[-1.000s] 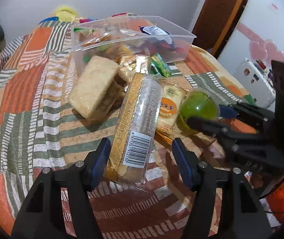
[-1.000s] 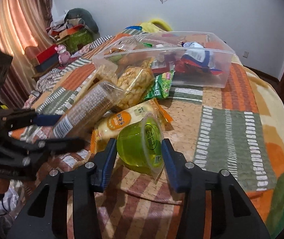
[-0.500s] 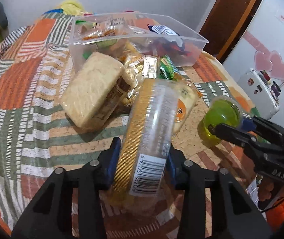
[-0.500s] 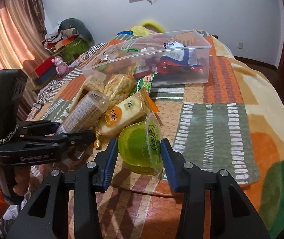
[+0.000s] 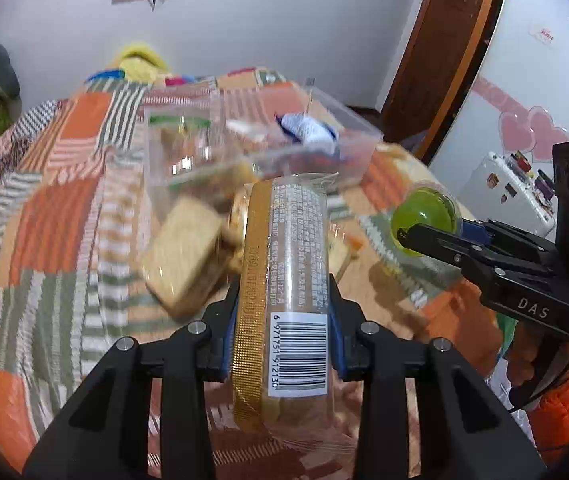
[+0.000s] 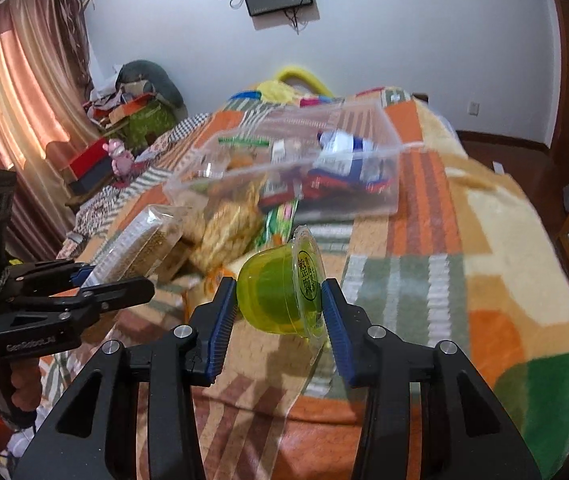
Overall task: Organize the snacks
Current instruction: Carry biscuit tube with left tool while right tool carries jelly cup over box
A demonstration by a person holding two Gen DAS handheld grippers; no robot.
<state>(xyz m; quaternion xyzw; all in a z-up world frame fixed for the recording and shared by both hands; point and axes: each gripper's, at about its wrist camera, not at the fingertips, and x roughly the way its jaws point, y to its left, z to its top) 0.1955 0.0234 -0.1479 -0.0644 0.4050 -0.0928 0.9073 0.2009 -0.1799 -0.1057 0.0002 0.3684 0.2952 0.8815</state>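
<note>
step: I had both snacks up off the blanket (image 6: 496, 216), mid-carry toward the clear bin (image 6: 364, 200).
left gripper (image 5: 284, 320): jaws closing, pads already clamped on the long biscuit pack (image 5: 288, 264).
right gripper (image 6: 280, 308): pinched tight on the green jelly cup (image 6: 280, 292), tipped on its side.
leftovers: cracker packs (image 5: 182, 250) lay loose just in front of the bin.
next move: I figured carry both over the bin's near wall, then let go inside, jelly cup gently since it's slippery.
</note>
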